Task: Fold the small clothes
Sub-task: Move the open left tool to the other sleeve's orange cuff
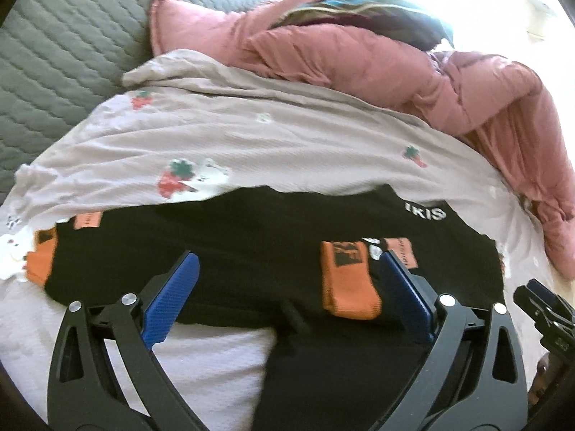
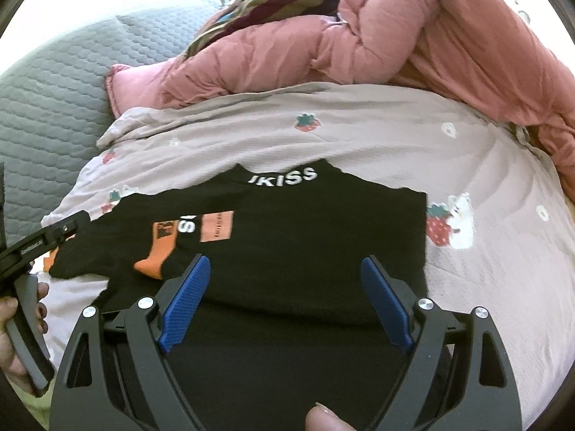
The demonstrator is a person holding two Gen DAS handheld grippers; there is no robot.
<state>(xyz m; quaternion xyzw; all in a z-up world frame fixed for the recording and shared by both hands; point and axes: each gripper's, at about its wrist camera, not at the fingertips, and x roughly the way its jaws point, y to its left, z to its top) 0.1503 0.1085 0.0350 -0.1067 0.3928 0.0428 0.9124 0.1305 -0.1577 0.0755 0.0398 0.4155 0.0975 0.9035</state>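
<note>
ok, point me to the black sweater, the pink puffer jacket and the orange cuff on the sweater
black sweater (image 2: 305, 230): right wrist view, on the middle of the body.
pink puffer jacket (image 1: 359, 57): left wrist view, on a quilted panel.
orange cuff (image 1: 350, 287): left wrist view, on the sleeve end lying across the sweater's front.
</note>
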